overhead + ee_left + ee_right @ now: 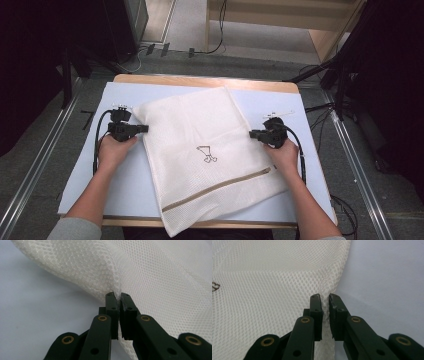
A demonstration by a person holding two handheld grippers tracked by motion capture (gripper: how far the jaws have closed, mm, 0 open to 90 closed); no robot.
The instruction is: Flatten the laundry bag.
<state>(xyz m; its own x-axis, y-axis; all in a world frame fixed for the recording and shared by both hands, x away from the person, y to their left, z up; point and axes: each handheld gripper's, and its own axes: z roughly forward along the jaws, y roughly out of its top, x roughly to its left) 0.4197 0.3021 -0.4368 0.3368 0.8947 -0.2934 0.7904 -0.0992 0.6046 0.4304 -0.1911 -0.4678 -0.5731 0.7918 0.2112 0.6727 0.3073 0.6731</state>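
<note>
Hands come in from the near side of the table (pixel 285 95), 1 gripper in each. At the left, the left hand (pixel 114 150) holds the left gripper (pixel 145 128) level against the left edge of a white mesh laundry bag (pixel 200 130). In the left gripper view its 2 black jaws are pressed together on a pinch of the mesh (pixel 150 277), and the netting bunches up into a ridge just above the tips of the left gripper (pixel 117 296).

The bag lies flat and slightly skewed across the middle of the pale blue sheet (pixel 125 175) covering the table, its near corner hanging over the front edge. A small dark printed mark (pixel 206 154) sits near its centre, and a tan zipper (pixel 217 188) runs slantwise across its near end.

At the right, the right hand (pixel 283 154) holds the right gripper (pixel 252 134) against the bag's right edge. In the right gripper view the jaws of the right gripper (pixel 325 298) are clamped on the hem of the mesh (pixel 274 290), with bare blue sheet (pixel 387 277) beside it.
</note>
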